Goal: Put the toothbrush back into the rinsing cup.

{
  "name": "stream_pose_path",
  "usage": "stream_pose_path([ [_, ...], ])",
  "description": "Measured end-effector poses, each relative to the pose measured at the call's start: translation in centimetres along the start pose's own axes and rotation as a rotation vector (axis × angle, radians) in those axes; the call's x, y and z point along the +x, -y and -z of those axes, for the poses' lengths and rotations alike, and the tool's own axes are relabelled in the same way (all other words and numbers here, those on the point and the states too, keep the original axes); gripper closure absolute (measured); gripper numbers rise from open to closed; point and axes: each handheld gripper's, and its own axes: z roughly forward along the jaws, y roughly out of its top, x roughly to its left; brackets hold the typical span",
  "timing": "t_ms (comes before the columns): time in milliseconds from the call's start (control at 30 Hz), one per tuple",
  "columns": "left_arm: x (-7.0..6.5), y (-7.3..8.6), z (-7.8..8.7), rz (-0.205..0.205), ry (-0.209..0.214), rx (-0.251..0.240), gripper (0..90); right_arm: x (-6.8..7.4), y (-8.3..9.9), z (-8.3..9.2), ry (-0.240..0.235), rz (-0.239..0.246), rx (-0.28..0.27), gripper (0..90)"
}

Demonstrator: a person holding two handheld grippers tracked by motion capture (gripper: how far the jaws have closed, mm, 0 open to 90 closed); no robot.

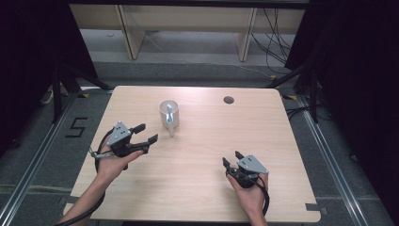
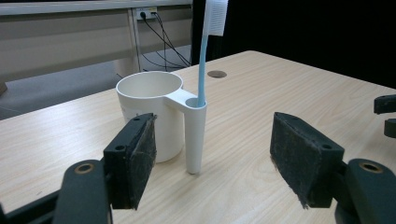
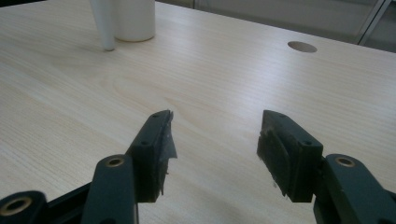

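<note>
A white cup [image 1: 169, 113] stands mid-worktop [image 1: 197, 188], a blue toothbrush [image 2: 203, 65] upright in its side holder for easy reach. The left tongs [image 1: 146, 133], wide open and empty, point at it from nearby. The right tongs [image 1: 231, 157] rest apart, open, empty.

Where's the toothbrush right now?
The toothbrush stands upright in the white cup's side holder, just ahead of the open left gripper.

Even overhead light falls on the desk [image 1: 197, 155], bright at its middle, while the surroundings past its left and right edges sink into black. Shadows are soft and short (the cup [image 2: 149, 116] casts barely any). The near gripper pads [image 2: 140, 158] look slightly blurred, all views grainy.
</note>
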Motion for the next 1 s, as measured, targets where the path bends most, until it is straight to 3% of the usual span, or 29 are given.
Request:
stream_pose_path([
  [33, 0.0, 0.1, 0.1, -0.003, 0.000, -0.001, 30.8, -0.1, 0.0, 0.0, 0.002, 0.012, -0.005, 44.9],
  [100, 0.0, 0.2, 0.4, -0.004, -0.001, 0.002, 30.8, 0.1, 0.0, 0.0, -0.011, -0.021, -0.001, 44.9],
  [233, -0.1, 0.6, 1.0, -0.006, -0.005, 0.005, 30.8, 0.1, 0.0, 0.2, 0.000, -0.038, 0.006, 44.9],
  [467, -0.3, 1.4, 2.0, 0.001, -0.014, 0.000, 30.7, 0.0, 0.0, 0.1, 0.000, -0.017, -0.003, 45.0],
  [633, -0.3, 1.8, 2.6, -0.001, -0.021, 0.004, 30.6, 0.2, -0.1, 0.2, 0.004, -0.039, -0.001, 45.1],
  [800, -0.2, 2.3, 3.1, 0.006, -0.021, -0.009, 30.7, 0.1, -0.1, 0.1, -0.005, -0.016, -0.002, 45.1],
  [1000, -0.2, 2.7, 3.8, 0.001, -0.036, 0.008, 30.6, 0.0, -0.1, 0.1, 0.000, -0.015, -0.009, 45.1],
])
